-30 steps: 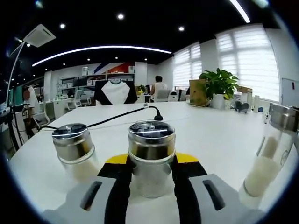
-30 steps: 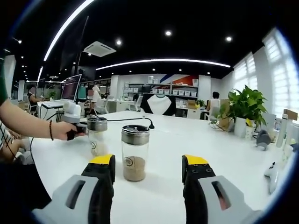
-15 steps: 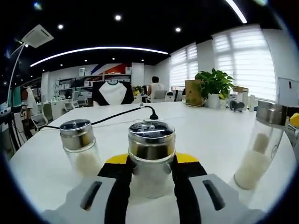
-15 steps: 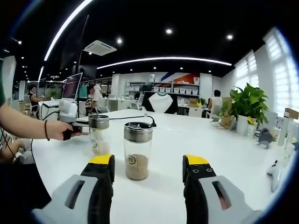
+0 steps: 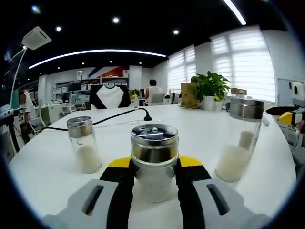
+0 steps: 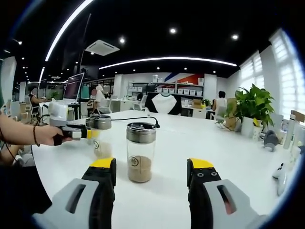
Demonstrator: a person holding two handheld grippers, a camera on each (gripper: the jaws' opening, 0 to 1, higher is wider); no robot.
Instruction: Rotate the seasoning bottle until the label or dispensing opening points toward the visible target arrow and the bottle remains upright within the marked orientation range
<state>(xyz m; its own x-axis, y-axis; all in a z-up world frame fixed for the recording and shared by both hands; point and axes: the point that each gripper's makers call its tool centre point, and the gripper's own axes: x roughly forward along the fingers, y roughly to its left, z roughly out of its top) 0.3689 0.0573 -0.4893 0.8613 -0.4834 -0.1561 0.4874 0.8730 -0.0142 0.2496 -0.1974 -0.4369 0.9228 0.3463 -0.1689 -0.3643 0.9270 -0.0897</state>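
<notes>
I'm holding the seasoning bottle (image 5: pixel 154 162) with my left tongs (image 5: pixel 154 179), the two jaws clamped on either side of its glass body just under the metal cap. It is standing upright on the white desk (image 5: pixel 47 162), its long axis running straight up between the jaws, so any turn is going to be a twist about that vertical line. The holes in the cap are facing up and slightly away from me. I am not seeing any target arrow on the desk, and the label side is hidden behind the jaws, so I cannot say which way it is pointing.

My right tongs (image 6: pixel 151 177) are hanging apart, gripping nothing, with the brown-powder jar (image 6: pixel 140 152) standing upright ahead of them, beyond the jaw tips and a bit to their left. Further left in the right gripper view, my hand (image 6: pixel 42 135) is holding the left tongs on a bottle, probably the same one, though it is small and partly blocked there.

Two other jars are flanking the gripped bottle: a small one (image 5: pixel 84 145) to its left and a taller one (image 5: pixel 238 140) to its right, both apart from it. The left tongs are the ones already on the task's bottle, so the twist is theirs to make.
</notes>
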